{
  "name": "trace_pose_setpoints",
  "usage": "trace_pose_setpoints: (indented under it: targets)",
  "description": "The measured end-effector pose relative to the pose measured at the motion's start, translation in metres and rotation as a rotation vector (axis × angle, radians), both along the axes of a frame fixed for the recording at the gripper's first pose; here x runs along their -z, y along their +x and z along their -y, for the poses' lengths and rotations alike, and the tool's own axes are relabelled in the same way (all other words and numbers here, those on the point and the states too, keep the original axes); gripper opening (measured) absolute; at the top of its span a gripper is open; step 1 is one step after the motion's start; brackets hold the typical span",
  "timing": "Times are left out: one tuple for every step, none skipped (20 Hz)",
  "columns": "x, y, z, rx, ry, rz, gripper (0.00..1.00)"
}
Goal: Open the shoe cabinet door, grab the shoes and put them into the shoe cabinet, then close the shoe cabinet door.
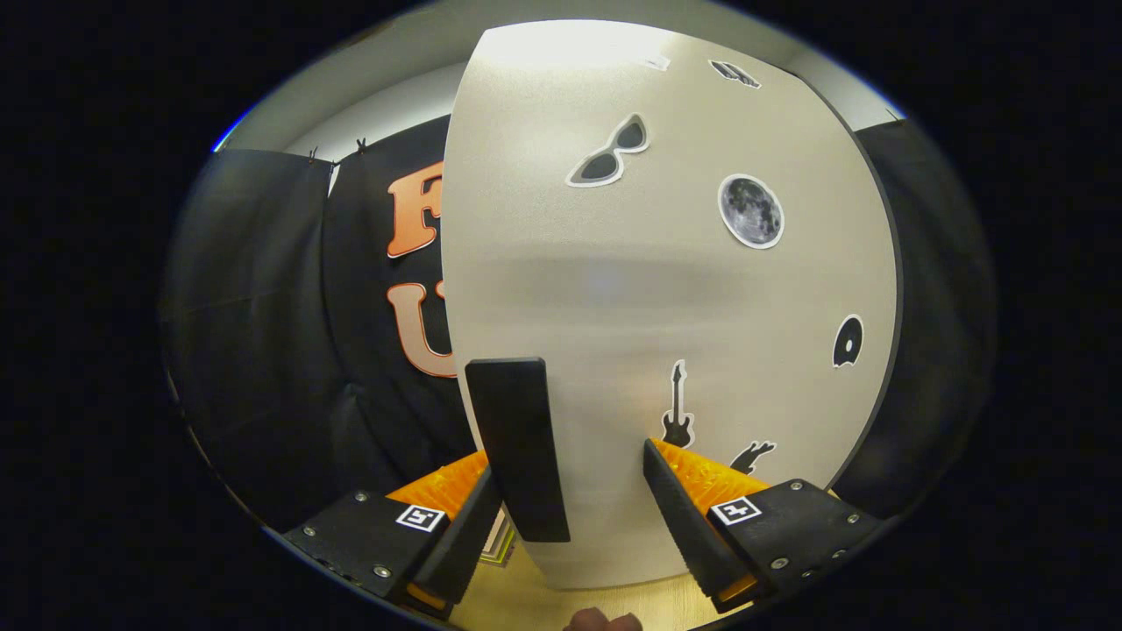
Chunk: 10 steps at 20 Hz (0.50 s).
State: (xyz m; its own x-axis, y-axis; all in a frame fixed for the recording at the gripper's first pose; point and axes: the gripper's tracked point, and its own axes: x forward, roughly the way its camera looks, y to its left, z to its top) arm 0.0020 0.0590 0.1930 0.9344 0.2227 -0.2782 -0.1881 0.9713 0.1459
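The shoe cabinet door (666, 298) is a white panel close ahead, with sunglasses, moon, guitar and record stickers on it. A black upright handle (517, 447) sits at the door's left edge. My gripper (571, 463) is open, with its fingers on either side of the handle. The handle stands right against the left finger (473, 535), while the right finger (688, 521) is well apart from it, in front of the door face. I cannot tell whether the door is ajar.
Black cloth booth wall (263, 333) hangs left of the door, and more of it lies beyond the right edge. Light wooden floor (526, 605) lies below the door. A person's fingertips (605, 622) peek in below the fingers.
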Motion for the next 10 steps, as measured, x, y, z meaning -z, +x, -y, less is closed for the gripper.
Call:
trace_pose_setpoints:
  targets:
    - [0.0004,0.001,0.0004,0.007,-0.003,-0.001,0.95]
    - [0.0002,0.0023,0.0005,0.014,-0.005,-0.002,0.95]
    - [0.0003,0.0035,0.0011,0.023,-0.007,-0.005,0.95]
    - [0.0,0.0051,0.0015,0.03,-0.006,-0.006,0.95]
    - [0.0004,0.0057,0.0017,0.037,-0.008,-0.008,0.95]
    - [0.0003,0.007,0.0017,0.043,-0.008,-0.008,0.95]
    - [0.0003,0.0075,0.0018,0.048,-0.007,-0.008,0.96]
    - [-0.0001,0.0086,0.0017,0.053,-0.005,-0.006,0.96]
    - [0.0001,0.0099,0.0016,0.061,0.0,-0.007,0.96]
    - [0.0006,0.0104,0.0013,0.069,0.003,-0.009,0.95]
